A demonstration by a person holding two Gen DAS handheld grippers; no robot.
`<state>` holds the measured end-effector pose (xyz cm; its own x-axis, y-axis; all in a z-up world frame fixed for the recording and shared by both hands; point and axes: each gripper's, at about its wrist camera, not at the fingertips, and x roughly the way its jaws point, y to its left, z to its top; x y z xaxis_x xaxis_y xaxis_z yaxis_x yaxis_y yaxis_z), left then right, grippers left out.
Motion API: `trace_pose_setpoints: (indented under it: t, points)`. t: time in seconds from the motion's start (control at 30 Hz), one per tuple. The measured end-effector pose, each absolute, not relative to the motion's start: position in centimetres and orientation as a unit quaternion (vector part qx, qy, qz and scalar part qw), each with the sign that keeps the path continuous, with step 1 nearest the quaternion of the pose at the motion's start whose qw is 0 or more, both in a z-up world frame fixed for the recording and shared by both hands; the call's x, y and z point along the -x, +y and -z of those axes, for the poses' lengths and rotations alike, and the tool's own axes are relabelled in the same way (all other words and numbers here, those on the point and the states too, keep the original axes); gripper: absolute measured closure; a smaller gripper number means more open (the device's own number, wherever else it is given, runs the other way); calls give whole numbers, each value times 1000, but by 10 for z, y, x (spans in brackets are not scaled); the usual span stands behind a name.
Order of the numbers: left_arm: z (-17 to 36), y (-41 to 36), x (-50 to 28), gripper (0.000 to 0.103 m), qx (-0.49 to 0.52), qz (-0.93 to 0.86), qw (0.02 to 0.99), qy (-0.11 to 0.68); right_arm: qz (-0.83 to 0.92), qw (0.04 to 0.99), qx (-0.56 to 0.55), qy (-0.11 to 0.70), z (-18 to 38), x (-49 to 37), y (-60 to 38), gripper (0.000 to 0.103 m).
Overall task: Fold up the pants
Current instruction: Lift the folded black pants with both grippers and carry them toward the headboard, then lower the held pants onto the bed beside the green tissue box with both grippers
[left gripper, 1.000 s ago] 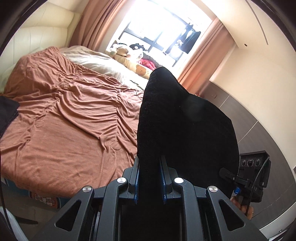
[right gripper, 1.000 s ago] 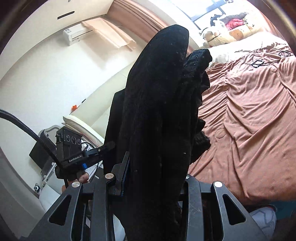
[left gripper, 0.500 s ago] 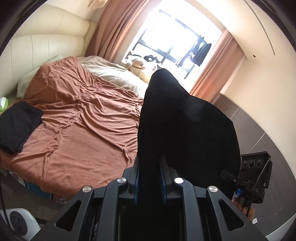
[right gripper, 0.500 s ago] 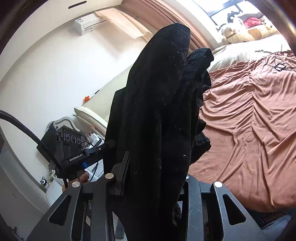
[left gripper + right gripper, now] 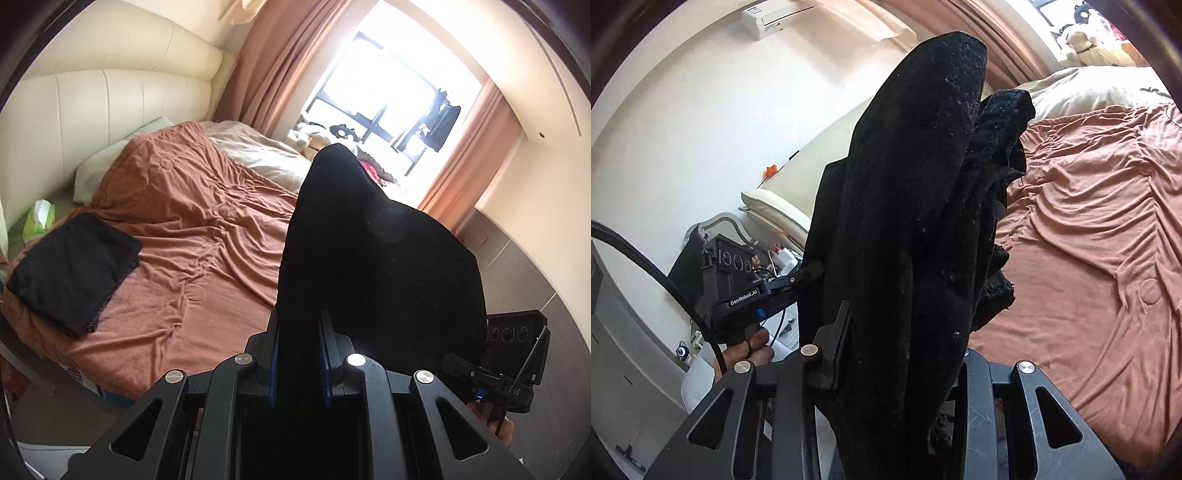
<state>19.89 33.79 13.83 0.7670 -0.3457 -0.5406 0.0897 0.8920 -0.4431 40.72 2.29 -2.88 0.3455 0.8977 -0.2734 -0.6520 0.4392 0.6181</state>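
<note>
Black pants (image 5: 369, 258) hang stretched between my two grippers, held up in the air beside the bed. My left gripper (image 5: 300, 326) is shut on one bunched edge, and the cloth rises in a peak above the fingers. In the right wrist view the pants (image 5: 916, 221) form a thick linty bundle, with my right gripper (image 5: 901, 332) shut on it. That bundle hides the right finger. Each view shows the other gripper's housing (image 5: 513, 350) (image 5: 738, 291) at the far end of the cloth, and a hand (image 5: 750, 350) holds the left one.
A bed with a wrinkled rust-brown cover (image 5: 192, 240) lies ahead, with a cream headboard (image 5: 110, 99) behind it. A folded black garment (image 5: 74, 269) rests on its near left corner beside a green tissue box (image 5: 38, 218). Pillows, stuffed toys (image 5: 310, 138), curtains and a bright window stand beyond.
Both grippers have carried the pants sideways along the bed. The headboard and the folded black garment have come into the left wrist view. Both grips are unchanged.
</note>
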Motion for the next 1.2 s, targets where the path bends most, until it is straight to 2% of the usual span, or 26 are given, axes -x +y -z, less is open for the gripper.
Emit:
trace_pose_setpoints:
  t: [0.67,1.2]
  points:
    - [-115,528,-250,87,243,-31,915,320,-552,725,-201,360,58,-558,218,73]
    - [-97,610,-304,89,211,-125,908,340,-595,685,-186,376,88,-610,325,73]
